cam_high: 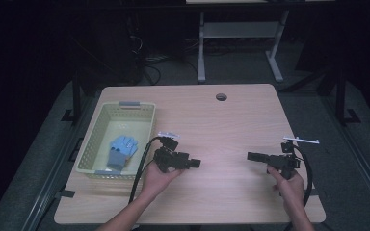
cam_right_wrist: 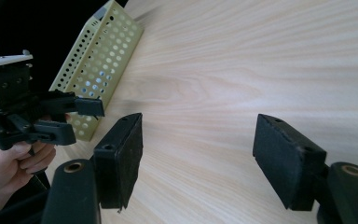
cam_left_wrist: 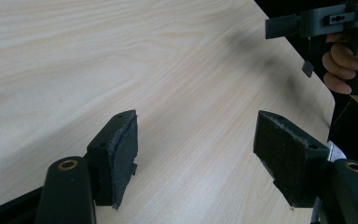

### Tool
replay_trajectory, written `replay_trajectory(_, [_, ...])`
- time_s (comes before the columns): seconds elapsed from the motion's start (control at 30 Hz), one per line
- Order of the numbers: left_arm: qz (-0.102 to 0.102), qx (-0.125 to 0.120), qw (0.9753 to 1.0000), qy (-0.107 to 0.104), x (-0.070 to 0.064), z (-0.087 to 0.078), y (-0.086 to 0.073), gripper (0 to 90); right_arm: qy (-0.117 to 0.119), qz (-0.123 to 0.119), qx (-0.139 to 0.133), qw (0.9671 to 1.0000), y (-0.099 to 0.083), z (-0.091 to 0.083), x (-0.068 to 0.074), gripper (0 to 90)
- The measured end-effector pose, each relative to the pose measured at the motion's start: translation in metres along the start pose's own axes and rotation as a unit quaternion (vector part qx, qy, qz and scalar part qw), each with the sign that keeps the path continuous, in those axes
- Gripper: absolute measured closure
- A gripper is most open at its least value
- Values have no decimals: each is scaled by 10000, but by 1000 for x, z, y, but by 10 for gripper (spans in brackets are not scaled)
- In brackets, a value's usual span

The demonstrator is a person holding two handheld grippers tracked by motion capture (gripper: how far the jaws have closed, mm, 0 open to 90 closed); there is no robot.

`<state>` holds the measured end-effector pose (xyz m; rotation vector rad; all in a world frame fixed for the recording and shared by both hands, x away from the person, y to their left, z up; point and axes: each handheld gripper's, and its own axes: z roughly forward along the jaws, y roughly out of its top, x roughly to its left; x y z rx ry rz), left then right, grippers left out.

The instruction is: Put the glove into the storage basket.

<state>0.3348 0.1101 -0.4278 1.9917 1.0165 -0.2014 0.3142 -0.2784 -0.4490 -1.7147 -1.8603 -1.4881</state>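
Blue glove (cam_high: 122, 150), apparently, in basket (cam_high: 92, 130); both grippers' fingers apart, empty.

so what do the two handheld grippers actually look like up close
Both are black pistol-style tools. The left gripper and right gripper each carry a pale grey plate on top and trail a black cable toward the person. In the gripper views each has two blocky black jaws faced with dark, rough-edged pads, mounted on rounded black arms with brass-coloured pivot rings. No sleeves are visible on the forearms.
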Motion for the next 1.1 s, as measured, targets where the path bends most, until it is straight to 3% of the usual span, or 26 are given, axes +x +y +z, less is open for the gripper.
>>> replay_trajectory(0.33, [232, -101, 9997, -16, -13, -1, -15, 298, -27, 8, 16, 10000, -12, -11, -9, 319])
replay_trajectory(0.6, [494, -19, 9988, -39, -23, 6, -33, 283, -43, -29, 25, 10000, -24, -18, -9, 317])
replay_trajectory(0.83, [633, -41, 9978, -179, -24, -2, -47, 272, 73, -67, -46, 9999, -33, -26, -9, 311])
replay_trajectory(0.93, [617, -278, 9973, -273, -26, -4, -59, 273, 161, -121, -121, 9997, -39, -28, -10, 302])
replay_trajectory(1.1, [707, -232, 9965, -391, -32, -3, -69, 271, 396, -185, -170, 9989, -40, -22, -9, 298])
